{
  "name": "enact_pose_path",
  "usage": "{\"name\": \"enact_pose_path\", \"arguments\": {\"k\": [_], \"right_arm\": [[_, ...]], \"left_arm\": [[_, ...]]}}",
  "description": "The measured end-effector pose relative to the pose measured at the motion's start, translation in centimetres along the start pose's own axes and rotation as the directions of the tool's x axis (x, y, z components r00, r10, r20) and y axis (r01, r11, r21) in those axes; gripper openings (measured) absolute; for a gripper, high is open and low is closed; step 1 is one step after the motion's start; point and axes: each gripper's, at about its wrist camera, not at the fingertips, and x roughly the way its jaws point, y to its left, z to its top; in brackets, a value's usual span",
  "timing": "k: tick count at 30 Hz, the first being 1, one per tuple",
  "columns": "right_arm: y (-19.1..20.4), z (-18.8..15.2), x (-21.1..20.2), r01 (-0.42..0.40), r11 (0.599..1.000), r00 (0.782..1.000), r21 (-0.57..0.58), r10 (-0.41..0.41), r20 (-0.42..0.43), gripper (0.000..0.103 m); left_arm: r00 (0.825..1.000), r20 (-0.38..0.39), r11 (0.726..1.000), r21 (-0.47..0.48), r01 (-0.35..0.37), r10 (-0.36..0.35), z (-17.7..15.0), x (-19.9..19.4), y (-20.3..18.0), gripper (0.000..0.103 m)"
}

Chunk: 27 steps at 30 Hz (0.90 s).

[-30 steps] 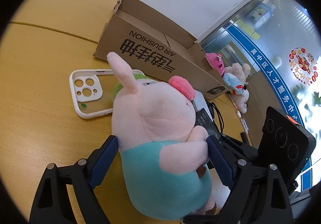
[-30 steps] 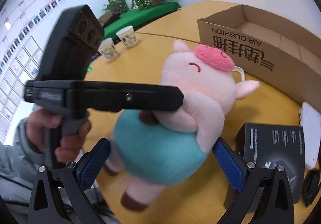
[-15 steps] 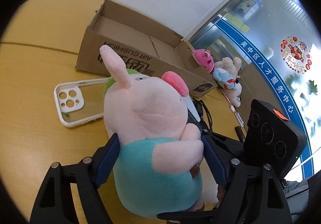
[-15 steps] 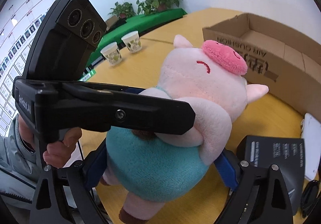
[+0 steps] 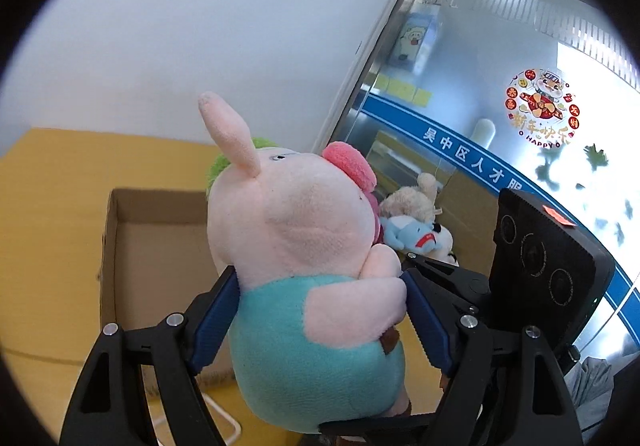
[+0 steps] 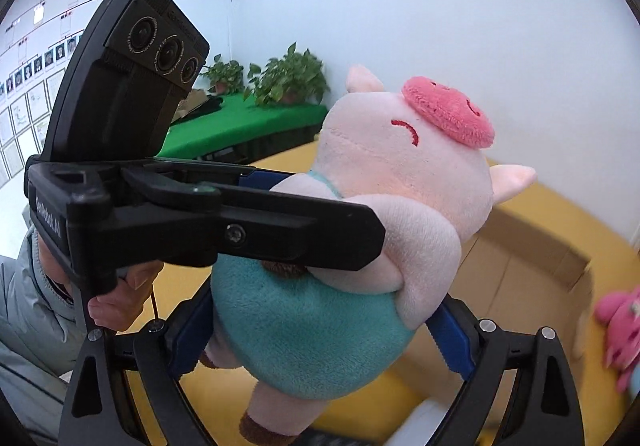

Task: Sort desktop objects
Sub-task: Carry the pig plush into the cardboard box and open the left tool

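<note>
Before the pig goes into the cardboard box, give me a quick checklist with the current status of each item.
1. Left gripper fingers press the plush pig on both sides: ok.
2. Right gripper fingers press its teal belly: ok.
3. Pig lifted off the table: ok.
4. Cardboard box open on top: ok.
5. Visible box floor bare: ok, though part is hidden behind the pig.
6. Pig directly above the box opening: cannot tell.

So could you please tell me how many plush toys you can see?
4: a pig clamped by both grippers; a beige one, a blue one and a pink one beyond the box. More may be hidden.
</note>
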Motion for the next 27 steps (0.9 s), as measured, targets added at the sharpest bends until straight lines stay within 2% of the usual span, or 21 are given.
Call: {"name": "enact_pose_path", "arguments": {"k": [7,12,16,20,25,27], "right_arm": [[-6.3,9.5,0.8,-0.002,0.998,0.999,-0.068,0.005,0.038,0.094],[-10.3,13.0,4.3,-0.031,0.999,0.999,-0.042,0.033,0.037,0.094],[-13.4,13.0,9.1,-0.056,0.998,0.998,0.01,0.056,-0.01,0.093],[-16.1,11.3,14.2,-0.094,0.993,0.993,0.073,0.099,-0.063,0.093],[-19.1,7.2,21.1,-0.149,0.976,0.976,0.158,0.171,-0.135,0.094],[-20.1,4.9,23.8,-0.18,0.965,0.966,0.192,0.211,-0.15,0.094]], "left_arm": [[0.993,0.107,0.998,0.05,-0.049,0.043,9.0,1.0,1.6,0.08],[0.992,0.1,0.996,0.013,-0.085,0.083,11.9,3.2,5.0,0.08],[0.995,0.035,0.993,-0.061,-0.096,0.099,12.0,6.2,8.9,0.08],[0.992,-0.036,0.98,-0.149,-0.128,0.124,10.2,9.6,12.8,0.08],[0.975,-0.16,0.949,-0.25,-0.192,0.155,6.7,13.8,17.5,0.079],[0.96,-0.219,0.927,-0.294,-0.234,0.173,5.1,15.3,19.1,0.078]]}}
